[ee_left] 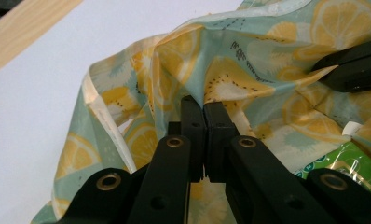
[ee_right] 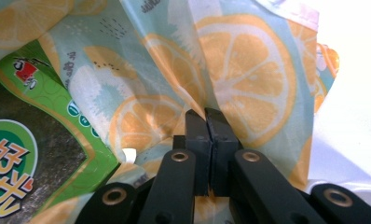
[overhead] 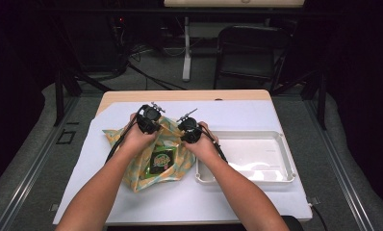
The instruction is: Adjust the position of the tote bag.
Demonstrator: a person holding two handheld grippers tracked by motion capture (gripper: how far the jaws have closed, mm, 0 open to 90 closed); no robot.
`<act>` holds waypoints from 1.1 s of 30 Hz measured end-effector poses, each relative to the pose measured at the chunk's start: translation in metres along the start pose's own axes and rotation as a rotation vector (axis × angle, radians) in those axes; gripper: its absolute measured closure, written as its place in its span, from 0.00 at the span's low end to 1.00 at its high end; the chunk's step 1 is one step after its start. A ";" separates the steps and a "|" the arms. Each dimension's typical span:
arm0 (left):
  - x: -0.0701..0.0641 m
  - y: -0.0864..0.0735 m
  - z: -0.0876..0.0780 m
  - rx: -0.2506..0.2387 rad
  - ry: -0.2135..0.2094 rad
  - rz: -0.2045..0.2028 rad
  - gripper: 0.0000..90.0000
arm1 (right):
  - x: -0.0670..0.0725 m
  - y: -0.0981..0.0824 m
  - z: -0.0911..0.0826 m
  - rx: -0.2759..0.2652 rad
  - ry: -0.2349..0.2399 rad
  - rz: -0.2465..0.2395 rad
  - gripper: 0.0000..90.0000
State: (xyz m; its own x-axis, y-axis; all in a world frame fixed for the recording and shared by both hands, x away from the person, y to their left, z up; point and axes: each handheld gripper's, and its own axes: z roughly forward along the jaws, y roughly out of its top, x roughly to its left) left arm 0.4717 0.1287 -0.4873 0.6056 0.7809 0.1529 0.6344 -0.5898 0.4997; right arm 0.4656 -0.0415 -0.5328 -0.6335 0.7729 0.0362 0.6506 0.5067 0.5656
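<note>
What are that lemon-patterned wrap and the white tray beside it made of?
The lemon-print cloth looks like thin woven fabric, matte: it creases softly and shows a stitched hem. The white tray seems to be moulded plastic, glossy, with rounded rims and bright reflections. The green packet looks like shiny printed foil.

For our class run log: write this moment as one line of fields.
left gripper: shut on cloth | right gripper: shut on cloth | green packet: lying on cloth | white tray: right of cloth
</note>
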 end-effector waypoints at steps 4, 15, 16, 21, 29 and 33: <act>0.000 -0.002 0.003 0.015 -0.005 0.001 0.98 | 0.000 0.000 0.001 0.008 -0.005 -0.002 0.99; 0.000 -0.004 -0.018 -0.035 -0.030 -0.019 0.66 | -0.001 -0.001 0.001 0.011 0.005 0.005 0.99; 0.001 -0.004 -0.022 -0.041 -0.037 -0.027 0.64 | -0.001 -0.001 0.001 0.011 0.005 0.005 0.99; -0.001 -0.012 -0.042 -0.079 -0.062 -0.049 0.58 | -0.002 -0.001 0.000 0.018 0.001 -0.004 0.99; -0.007 -0.030 -0.054 -0.096 -0.088 -0.046 0.54 | -0.002 -0.001 0.001 0.014 0.003 -0.001 0.99; -0.014 -0.036 -0.057 -0.085 -0.095 -0.029 0.53 | -0.001 -0.001 0.001 0.013 0.000 -0.004 0.98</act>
State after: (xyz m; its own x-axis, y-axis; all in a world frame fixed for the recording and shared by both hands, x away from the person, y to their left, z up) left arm 0.4130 0.1510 -0.4590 0.6331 0.7719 0.0576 0.6119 -0.5446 0.5736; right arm 0.4664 -0.0427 -0.5345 -0.6359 0.7711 0.0337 0.6533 0.5146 0.5553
